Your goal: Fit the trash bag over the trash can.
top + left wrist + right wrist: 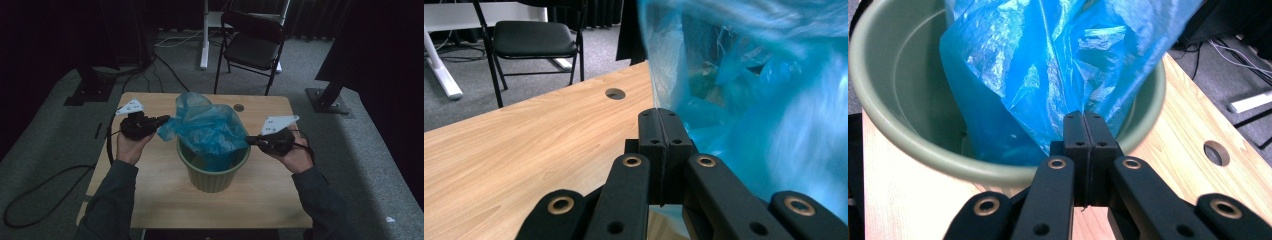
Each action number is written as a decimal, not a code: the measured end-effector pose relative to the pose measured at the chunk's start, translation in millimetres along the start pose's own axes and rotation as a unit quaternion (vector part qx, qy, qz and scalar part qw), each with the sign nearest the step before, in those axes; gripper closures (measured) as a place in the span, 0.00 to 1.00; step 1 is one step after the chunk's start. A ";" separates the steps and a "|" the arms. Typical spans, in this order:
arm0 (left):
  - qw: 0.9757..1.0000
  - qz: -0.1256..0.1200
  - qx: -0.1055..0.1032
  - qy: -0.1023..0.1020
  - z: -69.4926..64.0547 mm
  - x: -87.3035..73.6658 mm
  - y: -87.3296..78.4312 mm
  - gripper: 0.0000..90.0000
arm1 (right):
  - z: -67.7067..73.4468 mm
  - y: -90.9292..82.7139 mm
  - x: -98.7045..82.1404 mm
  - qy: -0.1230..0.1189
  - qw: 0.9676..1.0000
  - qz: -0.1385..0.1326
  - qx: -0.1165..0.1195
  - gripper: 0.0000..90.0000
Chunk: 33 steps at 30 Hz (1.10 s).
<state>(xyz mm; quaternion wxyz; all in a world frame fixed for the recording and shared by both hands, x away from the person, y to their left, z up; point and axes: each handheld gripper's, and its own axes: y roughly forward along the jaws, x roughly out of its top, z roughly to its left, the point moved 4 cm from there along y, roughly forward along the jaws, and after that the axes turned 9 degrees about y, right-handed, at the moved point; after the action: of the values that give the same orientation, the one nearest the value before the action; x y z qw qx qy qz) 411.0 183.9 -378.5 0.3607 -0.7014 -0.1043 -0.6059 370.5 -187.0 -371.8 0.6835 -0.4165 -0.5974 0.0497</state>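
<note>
A green bucket (212, 176) stands in the middle of the wooden table (150, 185). A crumpled blue plastic bag (207, 127) sits in it and billows above the rim. My left gripper (164, 120) is at the bag's left side, jaws shut on its edge. In the left gripper view the blue bag (754, 95) runs down into the closed left gripper (659, 119). My right gripper (251, 140) is at the bucket's right rim. In the right gripper view the closed right gripper (1084, 124) pinches the blue bag (1048, 65) just over the bucket's rim (903, 135).
A black folding chair (252, 42) stands behind the table, beside a white desk leg (204, 35). The tabletop has a round hole (239, 107) near its far edge. Cables (35, 192) trail over the floor at the left, and dark stand bases (327, 97) flank the table.
</note>
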 end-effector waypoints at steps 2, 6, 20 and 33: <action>1.000 -0.001 0.002 -0.002 1.5 -1.0 -1.3 1.00 | -1.8 -2.3 -2.4 0.002 1.000 -0.001 -0.002 1.00; 1.000 -0.004 0.002 -0.005 2.3 -1.3 -3.0 1.00 | -5.3 -7.2 -8.1 0.008 1.000 0.001 -0.006 1.00; 0.999 -0.010 -0.024 0.032 -23.3 12.7 6.5 1.00 | -2.8 -18.2 28.7 0.024 0.998 -0.062 -0.002 0.64; 0.998 -0.010 -0.033 0.050 -36.8 14.7 8.0 1.00 | 8.0 1.9 63.2 0.056 0.994 -0.092 -0.004 0.52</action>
<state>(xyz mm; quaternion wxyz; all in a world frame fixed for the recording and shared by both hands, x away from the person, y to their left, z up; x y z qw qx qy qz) 390.8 150.7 -367.7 0.3356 -0.6805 -0.0729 -0.6473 382.2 -146.0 -324.5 0.7159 -0.3645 -0.5943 -0.0387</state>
